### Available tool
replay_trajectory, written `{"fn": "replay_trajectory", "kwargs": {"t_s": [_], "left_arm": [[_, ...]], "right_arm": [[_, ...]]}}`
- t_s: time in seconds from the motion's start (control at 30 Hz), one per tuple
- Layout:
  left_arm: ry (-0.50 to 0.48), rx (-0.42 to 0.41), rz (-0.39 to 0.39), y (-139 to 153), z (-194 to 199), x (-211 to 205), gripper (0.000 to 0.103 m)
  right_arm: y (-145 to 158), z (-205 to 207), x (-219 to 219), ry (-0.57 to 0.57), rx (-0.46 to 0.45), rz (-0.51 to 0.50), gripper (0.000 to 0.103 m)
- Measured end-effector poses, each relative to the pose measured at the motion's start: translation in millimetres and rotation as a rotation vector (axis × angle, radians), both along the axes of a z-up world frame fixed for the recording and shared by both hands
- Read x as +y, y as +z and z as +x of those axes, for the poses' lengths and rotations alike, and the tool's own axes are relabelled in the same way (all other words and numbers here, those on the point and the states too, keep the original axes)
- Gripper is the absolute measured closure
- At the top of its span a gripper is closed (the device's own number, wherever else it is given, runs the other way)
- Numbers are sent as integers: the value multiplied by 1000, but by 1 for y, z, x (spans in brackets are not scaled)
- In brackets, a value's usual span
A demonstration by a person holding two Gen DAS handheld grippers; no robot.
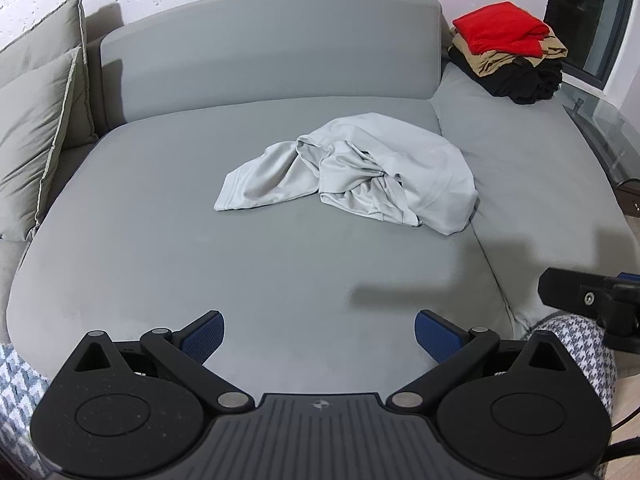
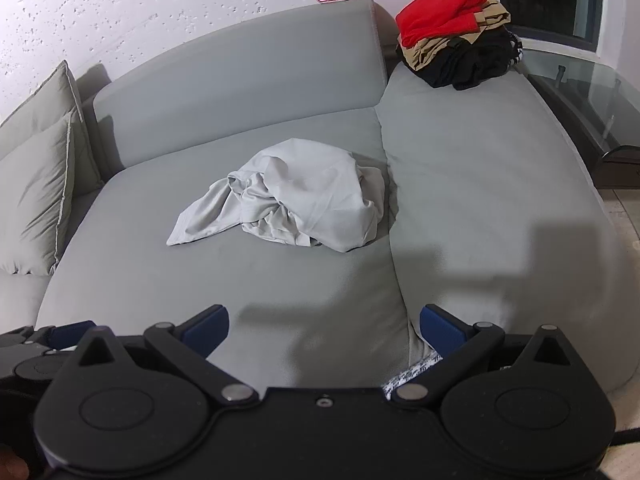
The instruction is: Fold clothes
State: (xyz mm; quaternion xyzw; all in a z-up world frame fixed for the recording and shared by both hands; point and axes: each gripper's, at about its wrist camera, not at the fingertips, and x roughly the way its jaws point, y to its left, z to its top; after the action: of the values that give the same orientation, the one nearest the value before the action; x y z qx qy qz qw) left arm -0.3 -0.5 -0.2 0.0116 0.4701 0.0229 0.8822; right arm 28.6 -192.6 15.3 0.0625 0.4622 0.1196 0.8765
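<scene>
The fingers of the left gripper (image 1: 320,336) stand wide open and hold nothing; only the bare grey sofa seat (image 1: 200,264) shows between the blue pads. The fingers of the right gripper (image 2: 324,330) are spread just as wide and are also empty, and they hang over the near edge of the same seat, well short of the cloth. Further out, near the middle of the sofa seat, lies the light grey garment (image 1: 360,176), crumpled in a heap and touched by neither gripper. Its long axis runs across the seat, from a flatter hemmed end on the left to a bunched, rounded mass on the right, close to the seam between the two cushions. At the far right corner of the sofa, a stack of folded clothes (image 1: 508,48) with a red piece on top suggests that other pieces are done. I judge this garment is not yet started: spreading and folding are left.
</scene>
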Motion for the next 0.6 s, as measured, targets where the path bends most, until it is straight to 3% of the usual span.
{"fn": "replay_trajectory", "kwargs": {"t_s": [0.6], "left_arm": [[4, 3, -21, 0, 3, 1, 1]], "right_arm": [[-3, -1, 6, 5, -5, -3, 0]]}}
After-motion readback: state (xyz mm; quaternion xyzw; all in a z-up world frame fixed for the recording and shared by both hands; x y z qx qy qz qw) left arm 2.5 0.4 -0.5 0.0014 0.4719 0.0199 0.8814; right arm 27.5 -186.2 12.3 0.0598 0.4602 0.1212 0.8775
